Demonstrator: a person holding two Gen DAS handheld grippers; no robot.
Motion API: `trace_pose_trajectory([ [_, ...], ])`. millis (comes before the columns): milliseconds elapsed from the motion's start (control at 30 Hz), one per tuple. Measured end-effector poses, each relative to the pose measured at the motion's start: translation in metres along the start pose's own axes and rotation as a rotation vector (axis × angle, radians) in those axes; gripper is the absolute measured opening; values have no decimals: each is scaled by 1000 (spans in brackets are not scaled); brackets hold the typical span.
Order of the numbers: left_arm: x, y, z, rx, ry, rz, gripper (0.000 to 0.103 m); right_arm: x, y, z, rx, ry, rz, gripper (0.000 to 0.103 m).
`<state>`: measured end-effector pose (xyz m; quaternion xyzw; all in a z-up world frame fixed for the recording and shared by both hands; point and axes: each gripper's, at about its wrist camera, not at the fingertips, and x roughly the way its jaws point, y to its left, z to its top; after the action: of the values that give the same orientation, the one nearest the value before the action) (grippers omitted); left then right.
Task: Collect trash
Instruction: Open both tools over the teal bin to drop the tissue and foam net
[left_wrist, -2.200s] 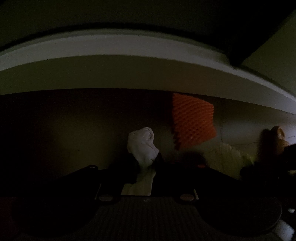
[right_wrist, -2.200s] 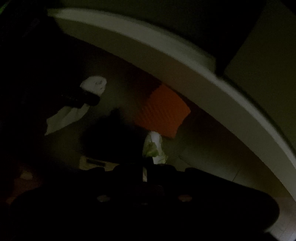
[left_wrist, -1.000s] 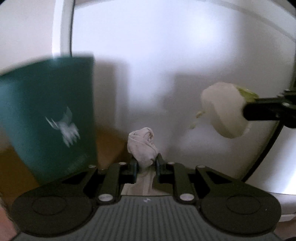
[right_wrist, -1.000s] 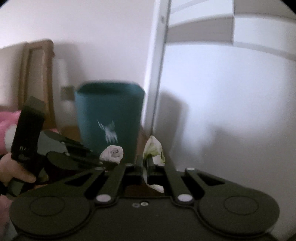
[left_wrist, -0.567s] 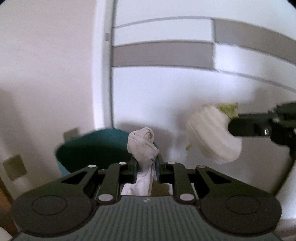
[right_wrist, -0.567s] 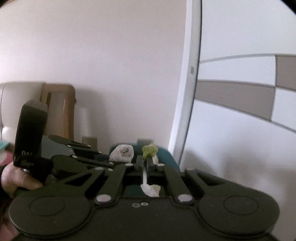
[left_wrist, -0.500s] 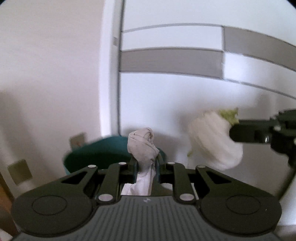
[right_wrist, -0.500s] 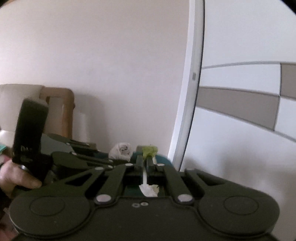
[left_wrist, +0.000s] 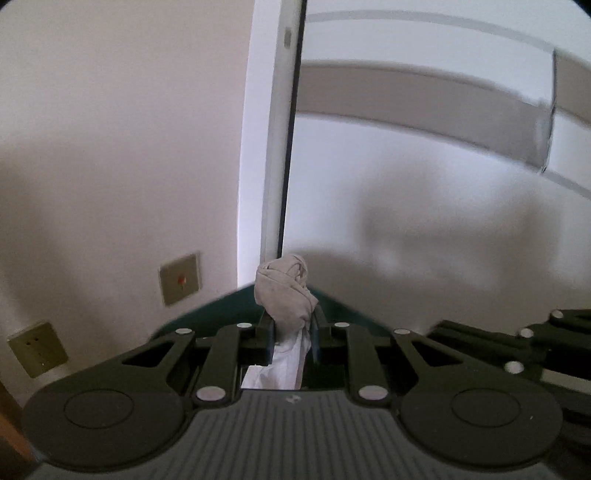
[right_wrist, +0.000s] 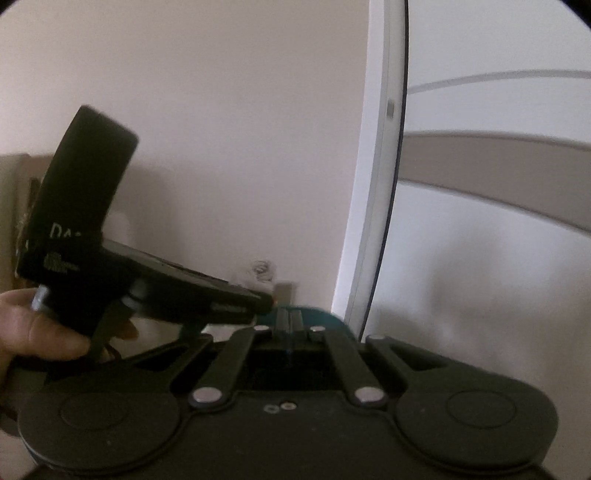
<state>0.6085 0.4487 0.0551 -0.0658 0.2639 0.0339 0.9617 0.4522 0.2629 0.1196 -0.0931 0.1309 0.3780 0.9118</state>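
grey-white crumpled tissue (left_wrist: 286, 291) showing against teal bin (left_wrist: 229, 308); black left claw (left_wrist: 291, 325), black right claw (right_wrist: 290, 319); olive wall plates (left_wrist: 180, 278); white-and-grey banded door (left_wrist: 424, 110).

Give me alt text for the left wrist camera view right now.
The left tongs pinch a crumpled grey-white tissue just above the rim of a dark green bin. Behind are a pale wall, two wall plates and a white door edge.
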Motion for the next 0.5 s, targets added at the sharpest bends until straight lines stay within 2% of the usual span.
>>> trace_pose_trajectory([
  [100, 35, 13, 2, -70, 87, -20, 18, 30, -4, -2, 16, 36, -3, 0],
  [167, 60, 25, 0, -113, 176, -46, 18, 37, -9, -9, 53, 58, 4, 0],
  [200, 70, 29, -2, -125, 205, -34, 18, 37, -12, -13, 61, 60, 9, 0],
  [267, 86, 31, -2, -114, 234, -5, 18, 30, -16, -25, 54, 72, 2, 0],
  [400, 113, 31, -3, -107, 327, 2, 19, 22, -29, -40, 47, 99, -22, 0],
  [433, 118, 30, -4, -97, 348, 9, 19, 16, -30, -45, 54, 99, -29, 3],
  [500, 122, 25, -9, -69, 371, 26, 23, 10, -36, -54, 62, 108, -41, 4],
])
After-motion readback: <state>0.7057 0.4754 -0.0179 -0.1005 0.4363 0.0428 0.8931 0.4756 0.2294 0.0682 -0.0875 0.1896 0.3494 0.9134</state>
